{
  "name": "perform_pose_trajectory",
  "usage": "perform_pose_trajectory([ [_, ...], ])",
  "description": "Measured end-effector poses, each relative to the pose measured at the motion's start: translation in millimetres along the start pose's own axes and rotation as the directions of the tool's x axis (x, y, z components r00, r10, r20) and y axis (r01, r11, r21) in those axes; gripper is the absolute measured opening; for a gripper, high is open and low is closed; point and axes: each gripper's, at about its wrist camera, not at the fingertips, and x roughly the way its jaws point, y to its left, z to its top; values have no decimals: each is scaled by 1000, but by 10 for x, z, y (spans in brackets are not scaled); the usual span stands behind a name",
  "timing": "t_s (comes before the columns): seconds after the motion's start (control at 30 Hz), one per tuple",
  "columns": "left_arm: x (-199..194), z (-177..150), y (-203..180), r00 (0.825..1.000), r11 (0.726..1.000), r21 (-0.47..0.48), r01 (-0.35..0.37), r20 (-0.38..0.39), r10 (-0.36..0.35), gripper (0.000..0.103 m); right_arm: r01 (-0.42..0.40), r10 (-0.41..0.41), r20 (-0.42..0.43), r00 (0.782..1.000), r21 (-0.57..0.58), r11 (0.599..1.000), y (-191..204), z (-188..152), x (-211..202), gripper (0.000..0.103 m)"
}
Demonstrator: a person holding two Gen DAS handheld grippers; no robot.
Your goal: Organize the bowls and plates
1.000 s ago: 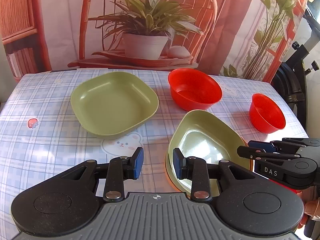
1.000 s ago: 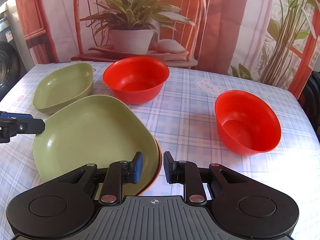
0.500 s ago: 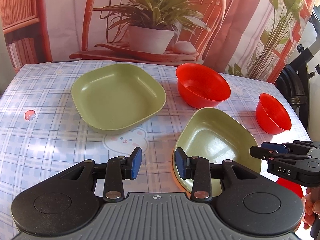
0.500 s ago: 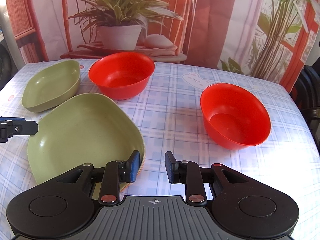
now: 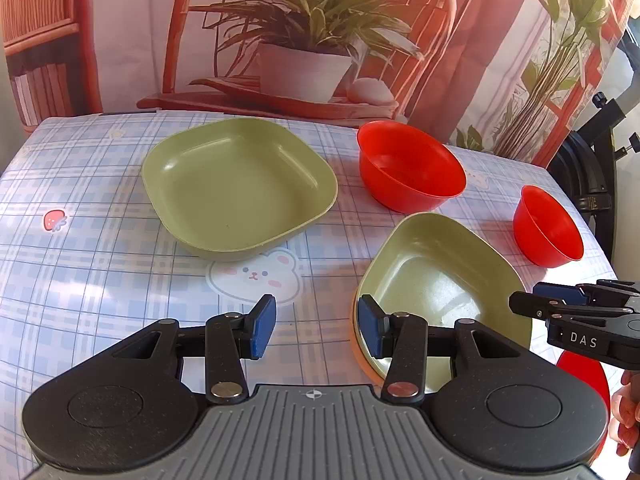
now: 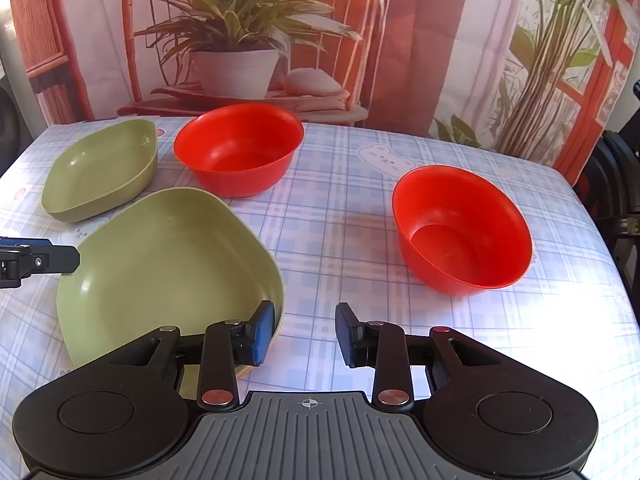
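Note:
A green square plate lies on the table at the far left, also in the right wrist view. A second green plate rests on an orange plate whose rim shows beneath it; it also shows in the right wrist view. A large red bowl stands behind it. A smaller red bowl stands to the right. My left gripper is open and empty at the stacked plate's left edge. My right gripper is open and empty at its right edge.
The table has a blue plaid cloth with bear prints. A printed backdrop of a chair and potted plant hangs behind it. Black exercise equipment stands past the right edge. Something red shows under my right gripper.
Both grippers have opened wider. The left view has moved closer to the far green plate. The right gripper has shifted right, off the stacked plate's rim.

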Motion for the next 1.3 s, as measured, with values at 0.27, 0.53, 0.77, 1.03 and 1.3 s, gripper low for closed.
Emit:
perform_pose_trajectory([
  [0.27, -7, -22, -4, 1000, 1000, 10, -2, 6, 2, 49, -1, 1, -4, 1000, 22, 1000, -6, 1, -22, 32],
  [0.53, -281, 94, 83, 999, 999, 37, 13, 51, -15, 48, -86, 84, 66, 994, 32, 996, 80, 131, -342, 32],
  [0.77, -452, 398, 544, 991, 998, -51, -42, 121, 48, 48, -178, 179, 102, 979, -19, 984, 421, 533, -393, 32],
  [1.03, -204, 621, 880, 981, 987, -96, -131, 134, 143, 48, -227, 235, 76, 969, -103, 969, 1033, 1017, -11, 32],
  [1.3, 136, 528, 998, 988, 982, -146, -116, 89, 130, 48, -215, 215, -28, 976, 19, 976, 1212, 1444, 674, 31],
])
